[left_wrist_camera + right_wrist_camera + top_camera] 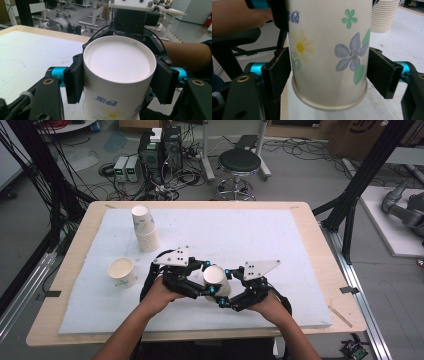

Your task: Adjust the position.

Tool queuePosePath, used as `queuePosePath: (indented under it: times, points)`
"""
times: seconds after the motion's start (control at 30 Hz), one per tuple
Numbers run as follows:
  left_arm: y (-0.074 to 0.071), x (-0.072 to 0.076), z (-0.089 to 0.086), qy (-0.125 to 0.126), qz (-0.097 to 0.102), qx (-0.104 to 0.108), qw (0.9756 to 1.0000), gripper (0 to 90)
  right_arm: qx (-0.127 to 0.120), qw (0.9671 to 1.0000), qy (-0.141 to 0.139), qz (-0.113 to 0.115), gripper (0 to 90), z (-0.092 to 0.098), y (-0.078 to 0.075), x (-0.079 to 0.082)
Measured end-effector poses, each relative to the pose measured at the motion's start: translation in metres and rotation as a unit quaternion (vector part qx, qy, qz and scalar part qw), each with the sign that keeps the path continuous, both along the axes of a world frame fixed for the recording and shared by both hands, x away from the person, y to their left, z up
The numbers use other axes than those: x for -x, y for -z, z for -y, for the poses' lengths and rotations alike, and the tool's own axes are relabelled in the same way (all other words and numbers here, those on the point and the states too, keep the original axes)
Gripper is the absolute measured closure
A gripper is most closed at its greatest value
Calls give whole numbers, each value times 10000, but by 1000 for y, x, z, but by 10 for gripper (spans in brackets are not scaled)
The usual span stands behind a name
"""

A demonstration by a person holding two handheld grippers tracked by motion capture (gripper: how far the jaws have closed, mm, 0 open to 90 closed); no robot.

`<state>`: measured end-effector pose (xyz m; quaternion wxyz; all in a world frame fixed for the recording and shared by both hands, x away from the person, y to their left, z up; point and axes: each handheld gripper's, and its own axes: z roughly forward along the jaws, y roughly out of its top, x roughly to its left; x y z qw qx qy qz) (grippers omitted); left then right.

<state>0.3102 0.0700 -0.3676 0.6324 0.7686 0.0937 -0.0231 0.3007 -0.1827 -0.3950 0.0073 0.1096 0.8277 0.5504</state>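
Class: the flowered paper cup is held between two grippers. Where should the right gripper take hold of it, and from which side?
Probably the side wall of the paper cup just behind its rolled rim, pads across its width. The right gripper should come from the open end, since the left gripper already clamps the wall near the closed base. The rim stiffens the thin round wall there.

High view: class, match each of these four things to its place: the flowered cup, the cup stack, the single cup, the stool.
Things:
1. flowered cup
2. cup stack
3. single cup
4. stool

Places:
A. on the floor beyond the table
B. alone, mouth up, at the left of the white mat
C. between the left hand-held gripper and the right hand-held gripper
D. at the mat's back left

Pairs: 1-C, 2-D, 3-B, 4-A
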Motion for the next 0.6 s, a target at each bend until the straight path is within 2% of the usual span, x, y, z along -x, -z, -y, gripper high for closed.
queuePosePath:
  times: [0.1, 0.27, 0.3, 0.33, 0.37, 0.4, 0.43, 0.5, 0.6]
  points:
    - [1, 0, 1, 1, -9, 6, 10000, 357, 0, 10000, -68, -29, 271, -1, 1, 0]
    - [1, 2, 1, -37, 55, -13, 10000, 352, 87, 9999, -64, 67, 326, 0, 0, -1]
    - [1, 2, 2, -72, 136, -54, 9999, 347, 92, 9999, -66, 74, 330, 0, 0, -1]
    - [1, 3, 2, -135, 161, -72, 9998, 322, 135, 9998, -80, 82, 335, 0, 0, -1]
    - [0, 3, 3, -220, 161, -135, 9995, 254, 153, 9998, -91, 66, 338, 1, 0, -1]
    - [0, 3, 3, -279, 97, -182, 9994, 184, 173, 9998, -108, 73, 340, 1, 0, -1]
    - [0, 3, 3, -302, 71, -221, 9993, 153, 188, 9997, -116, 63, 342, 1, -1, -1]
    - [-1, 3, 2, -294, 35, -293, 9991, 152, 254, 9996, -120, 80, 348, 2, -1, -1]
    - [-3, 3, 0, -196, 56, -465, 9987, 153, 478, 9988, -120, 84, 353, 4, -3, -2]
